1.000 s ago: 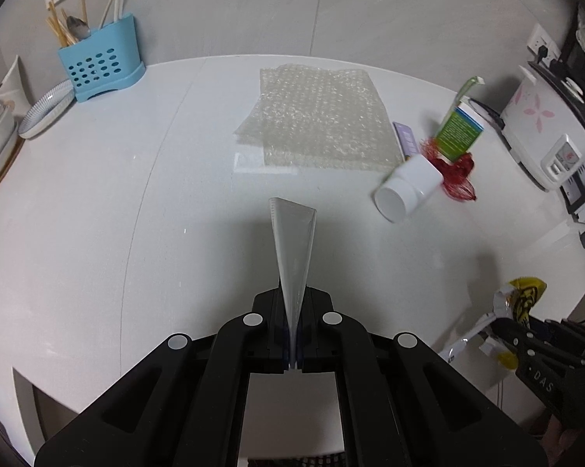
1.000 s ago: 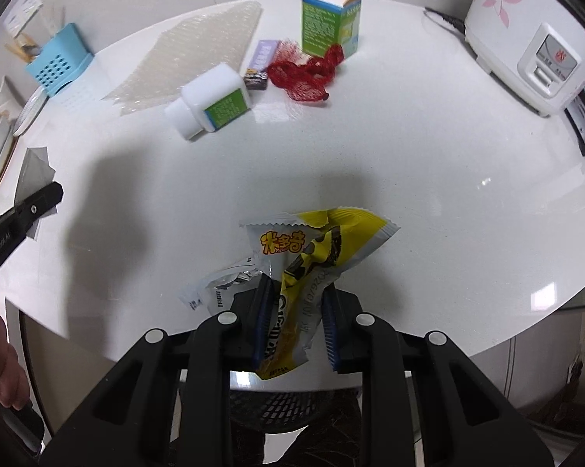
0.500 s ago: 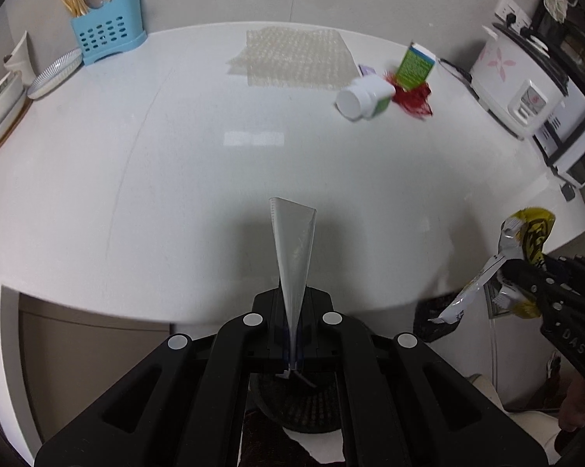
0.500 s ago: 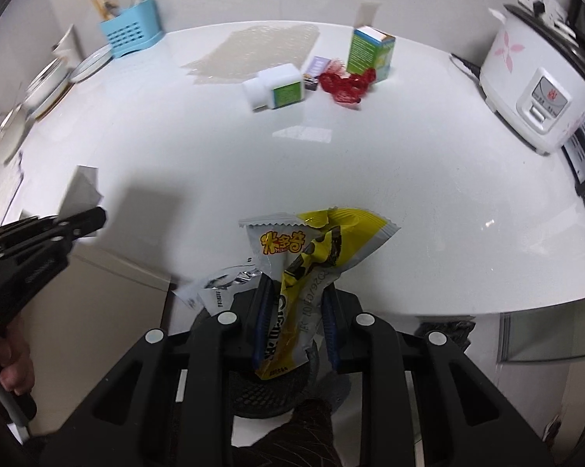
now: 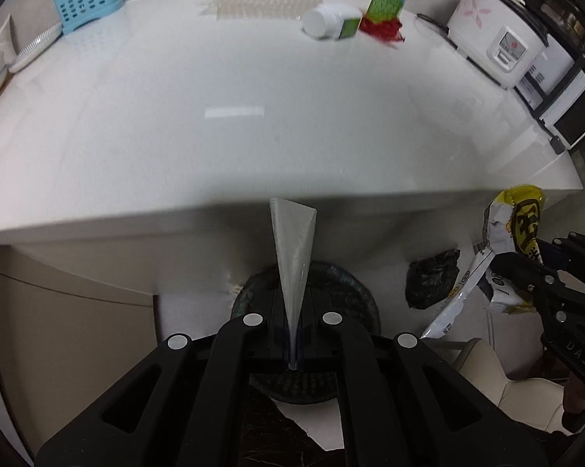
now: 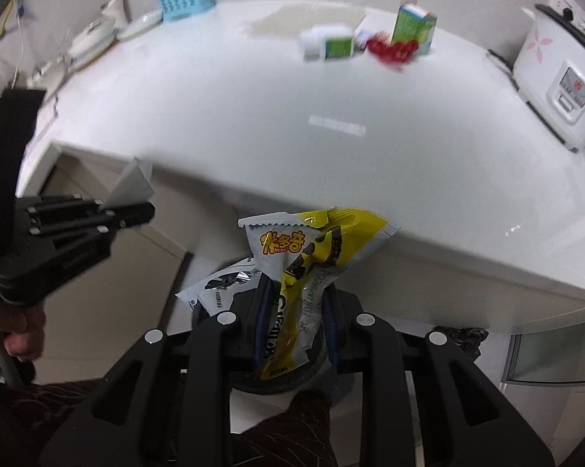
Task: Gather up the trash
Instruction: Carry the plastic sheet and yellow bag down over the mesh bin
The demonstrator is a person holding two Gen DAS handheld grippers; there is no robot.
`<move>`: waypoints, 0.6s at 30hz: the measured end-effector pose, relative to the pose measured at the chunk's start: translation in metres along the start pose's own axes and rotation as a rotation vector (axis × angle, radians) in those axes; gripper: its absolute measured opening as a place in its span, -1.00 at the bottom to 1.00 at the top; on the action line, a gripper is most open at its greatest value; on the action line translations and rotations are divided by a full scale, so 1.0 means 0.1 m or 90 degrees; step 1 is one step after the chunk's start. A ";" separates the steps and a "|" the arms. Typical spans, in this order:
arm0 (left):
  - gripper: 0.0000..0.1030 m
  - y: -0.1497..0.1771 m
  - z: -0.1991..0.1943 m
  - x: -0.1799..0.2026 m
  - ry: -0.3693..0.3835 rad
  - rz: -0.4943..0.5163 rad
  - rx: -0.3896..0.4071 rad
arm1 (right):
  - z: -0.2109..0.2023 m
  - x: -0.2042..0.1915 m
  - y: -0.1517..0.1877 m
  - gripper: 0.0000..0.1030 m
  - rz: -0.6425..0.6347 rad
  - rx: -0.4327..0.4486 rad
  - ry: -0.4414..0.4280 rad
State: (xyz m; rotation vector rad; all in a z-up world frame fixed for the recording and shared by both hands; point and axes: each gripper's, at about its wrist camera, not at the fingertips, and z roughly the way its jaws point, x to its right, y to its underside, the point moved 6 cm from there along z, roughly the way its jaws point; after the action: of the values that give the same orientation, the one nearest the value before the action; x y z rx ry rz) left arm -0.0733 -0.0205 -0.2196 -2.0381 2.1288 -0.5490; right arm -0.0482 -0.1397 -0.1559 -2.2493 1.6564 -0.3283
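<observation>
Beyond the white surface edge, above a dark round bin on the floor, you are holding both tongs: your right tongs are clamping a yellow snack wrapper, while your left tongs are pinching a clear plastic scrap.

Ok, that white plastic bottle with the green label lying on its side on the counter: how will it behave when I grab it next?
The white plastic bottle with the green label lies on its side, so a nudge would probably roll it. It looks rigid, so the jaws should not crush it. Its smooth round body may slip, and the red mesh netting close beside it might snag.
</observation>
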 end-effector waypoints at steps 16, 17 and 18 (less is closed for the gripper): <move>-0.99 0.66 0.73 -0.15 0.031 0.021 -0.059 | 1.11 -0.22 0.66 -0.53 -0.009 -0.091 -0.021; -0.99 0.68 0.75 -0.17 0.033 0.020 -0.063 | 1.18 -0.23 0.70 -0.53 -0.011 -0.100 -0.021; -0.99 0.70 0.77 -0.18 0.034 0.018 -0.069 | 1.25 -0.23 0.73 -0.52 -0.011 -0.108 -0.022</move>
State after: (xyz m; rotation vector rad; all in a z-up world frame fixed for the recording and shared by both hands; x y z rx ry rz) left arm -0.1110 -0.0142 -0.3184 -2.0673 2.2617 -0.4998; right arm -0.0729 -0.1218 -0.2997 -2.3781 1.7060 -0.1578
